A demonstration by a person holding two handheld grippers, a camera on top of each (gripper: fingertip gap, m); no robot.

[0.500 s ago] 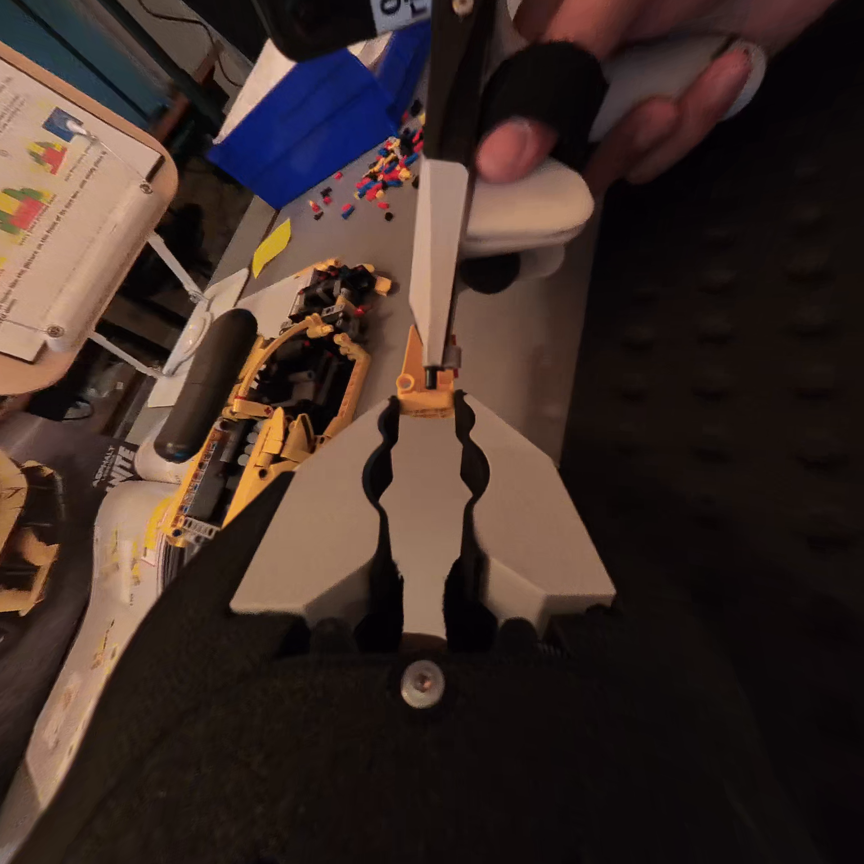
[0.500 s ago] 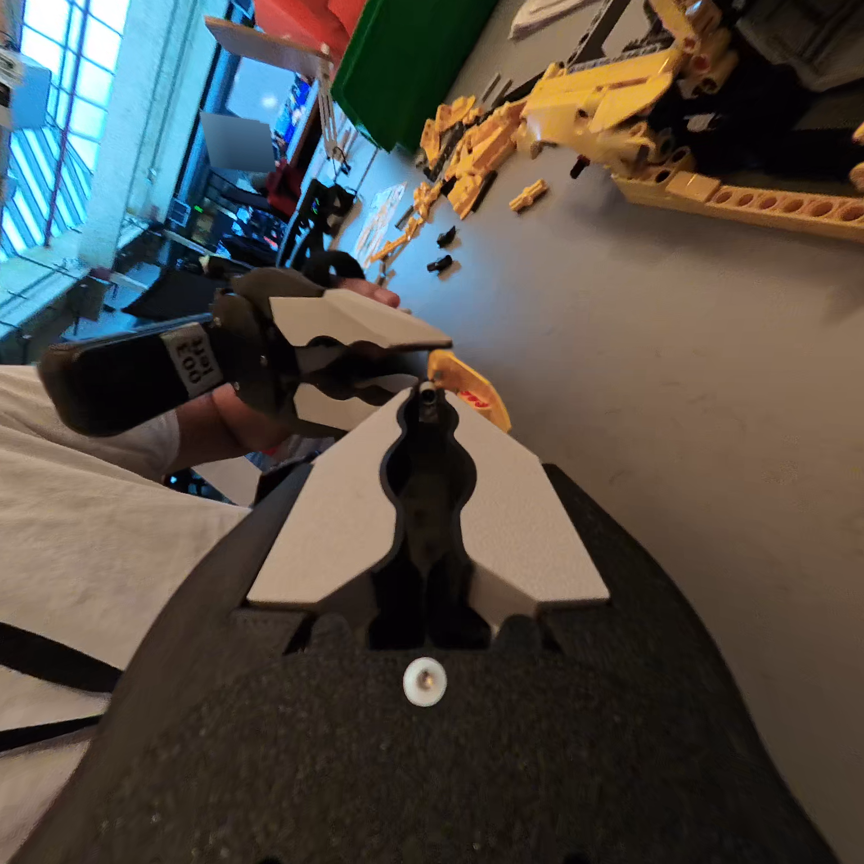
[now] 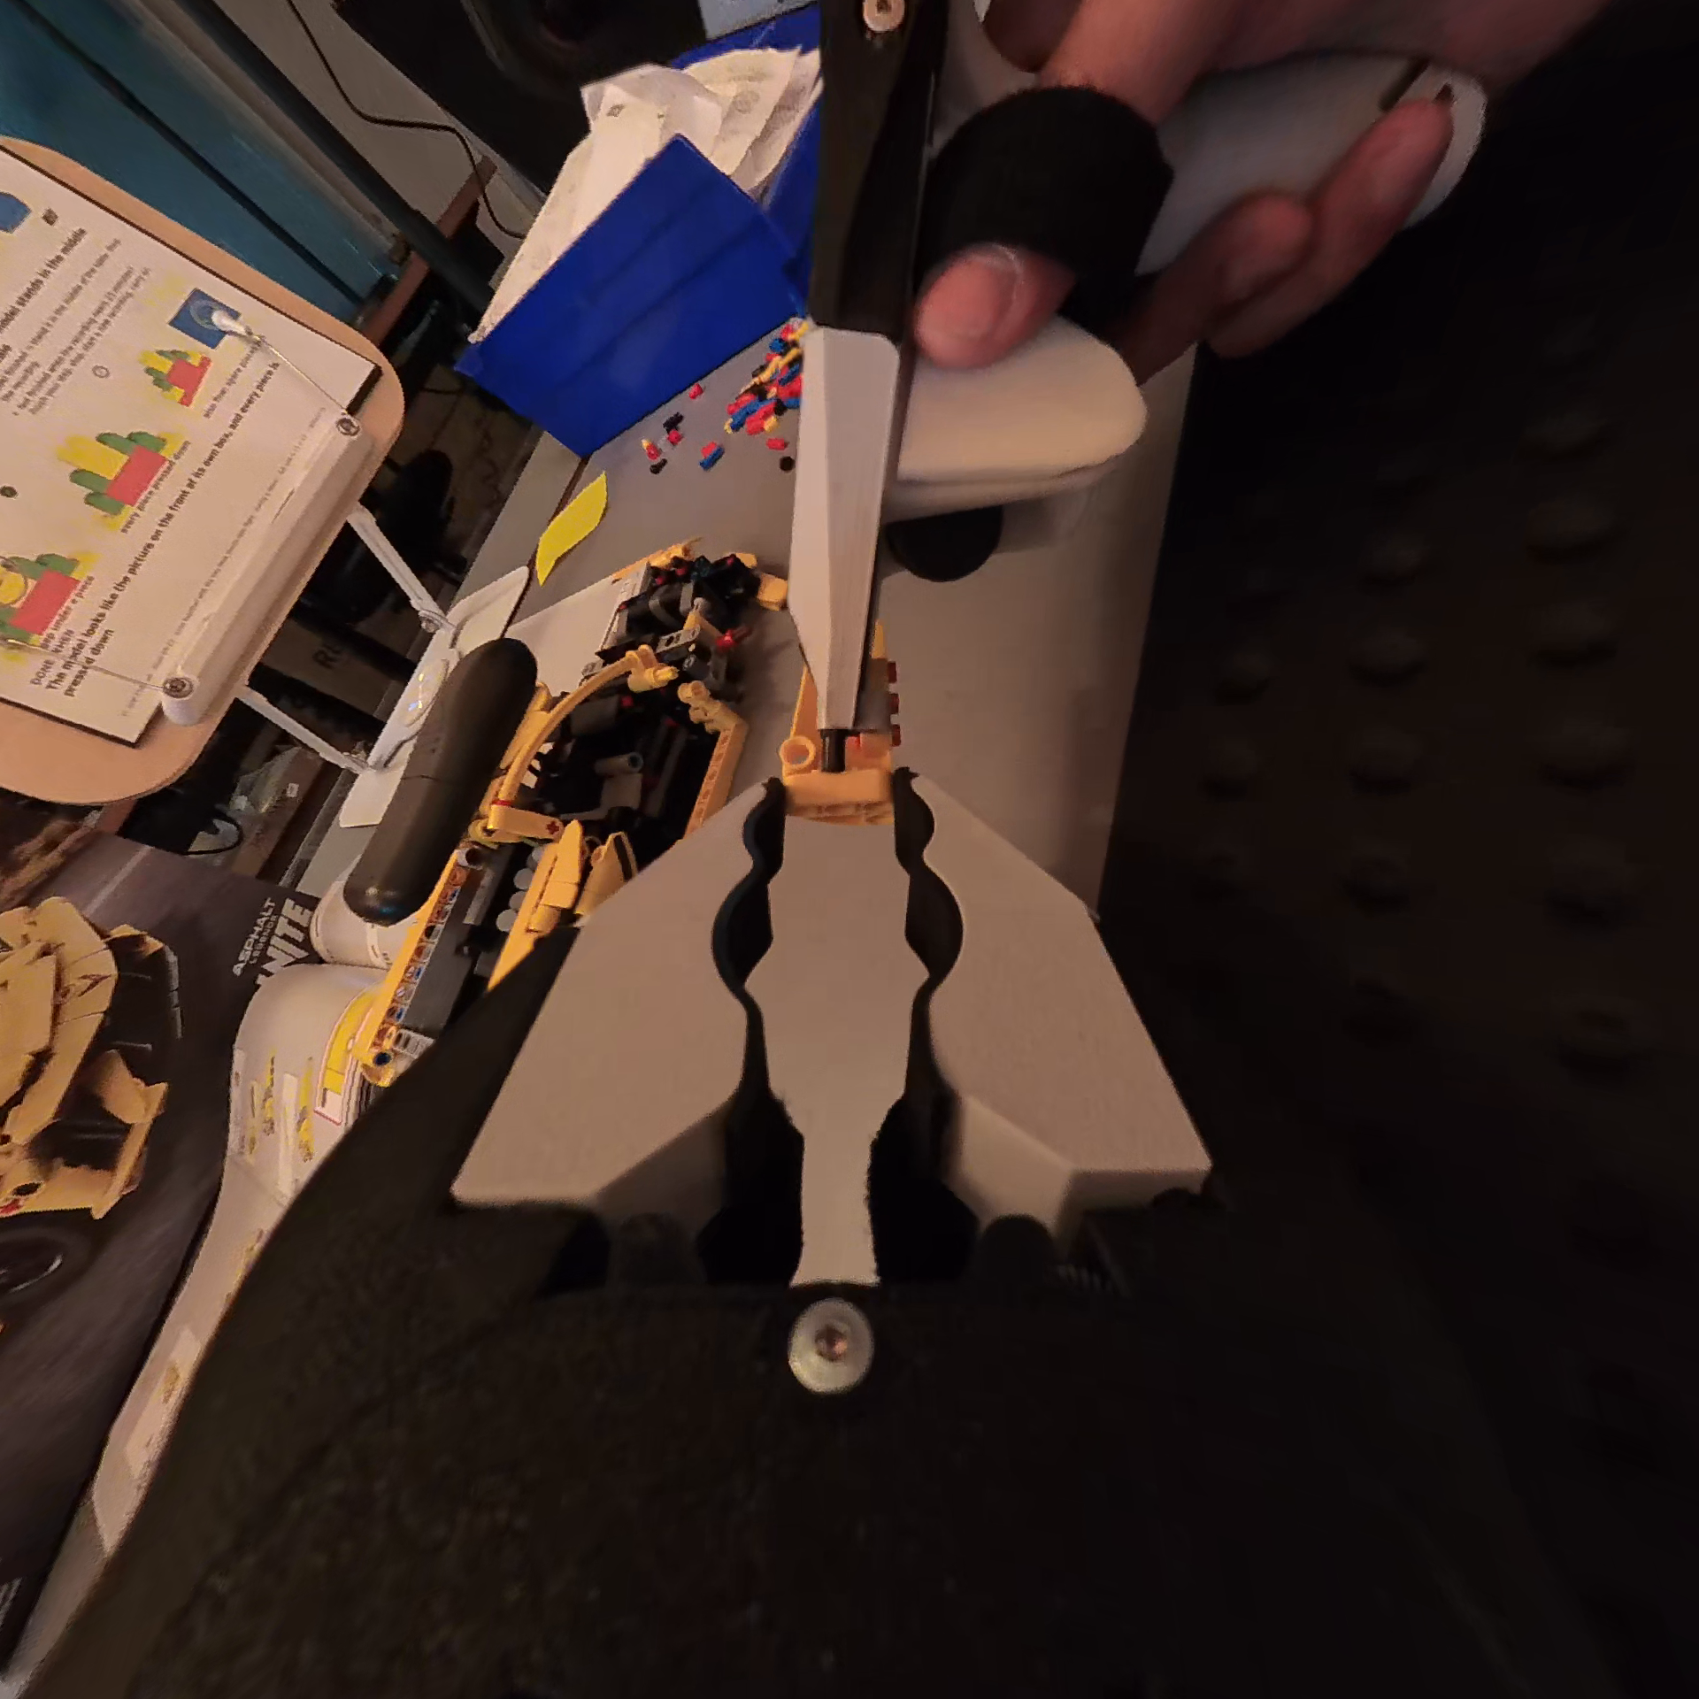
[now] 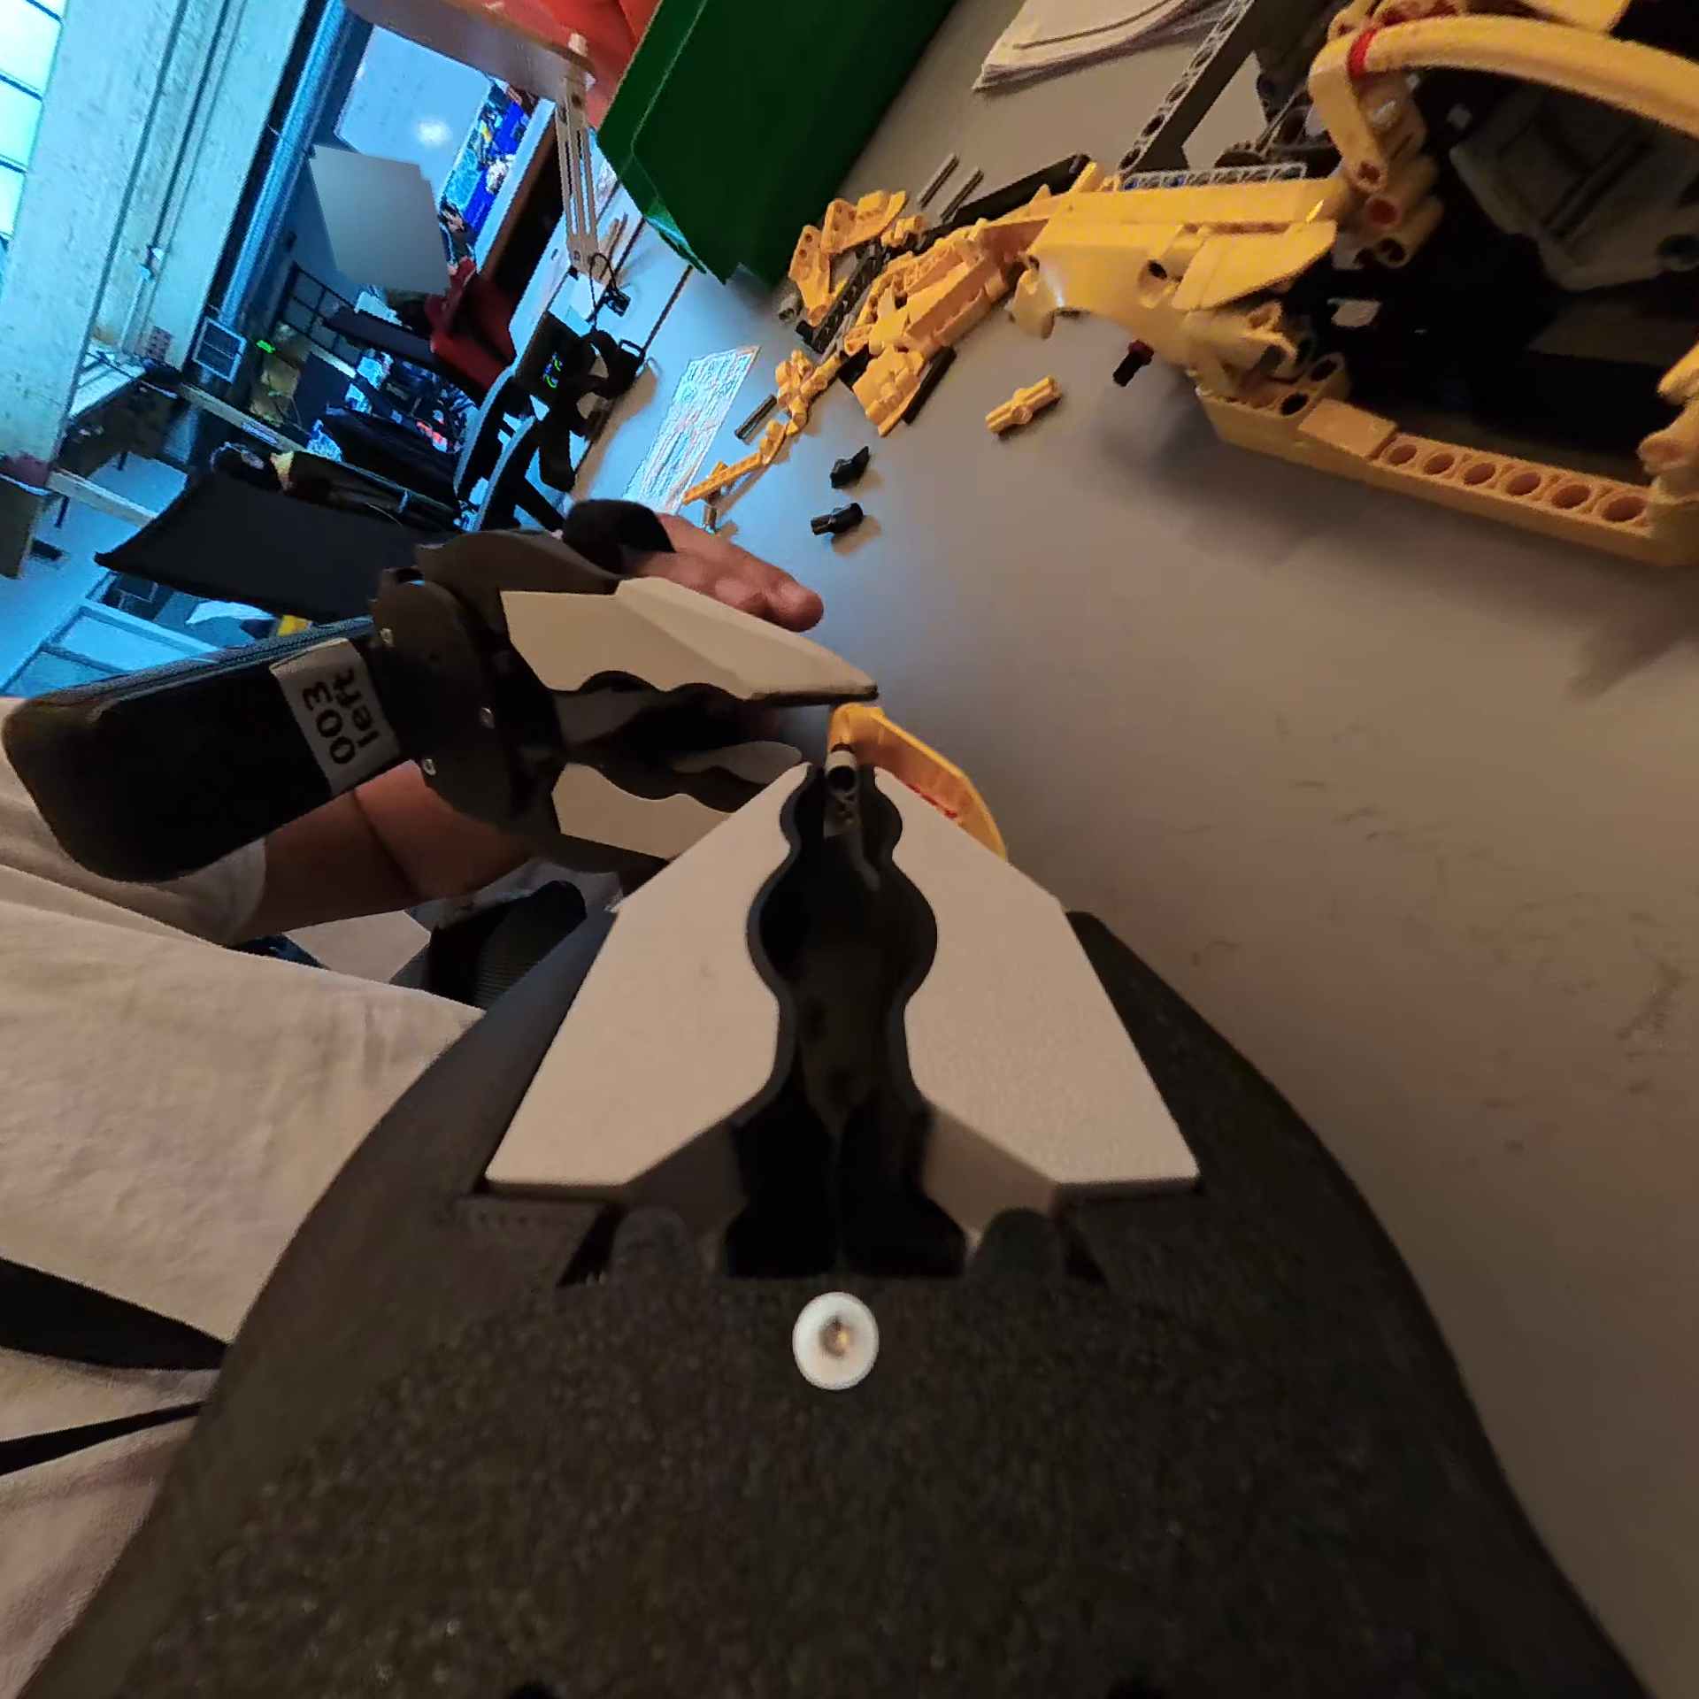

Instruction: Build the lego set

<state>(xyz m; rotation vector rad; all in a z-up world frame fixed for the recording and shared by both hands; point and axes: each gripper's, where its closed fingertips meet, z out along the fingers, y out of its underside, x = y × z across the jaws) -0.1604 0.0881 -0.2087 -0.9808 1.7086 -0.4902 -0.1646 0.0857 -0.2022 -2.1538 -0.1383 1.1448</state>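
1. The left gripper was clenched on a yellow lego piece, pinching it between its grey fingertips above the grey table.
2. The right gripper was clamped on a small grey and black pin, whose tip stood at the yellow lego piece.
3. In the left wrist view, the right gripper came down from above, its tip with the pin meeting the top of the yellow lego piece.
4. The part-built yellow car model lay on the table just left of the yellow lego piece.
5. Beyond the model, a scatter of small coloured bricks lay beside a blue bin.
6. In the right wrist view, loose yellow parts lay beside the model, near a green bin.
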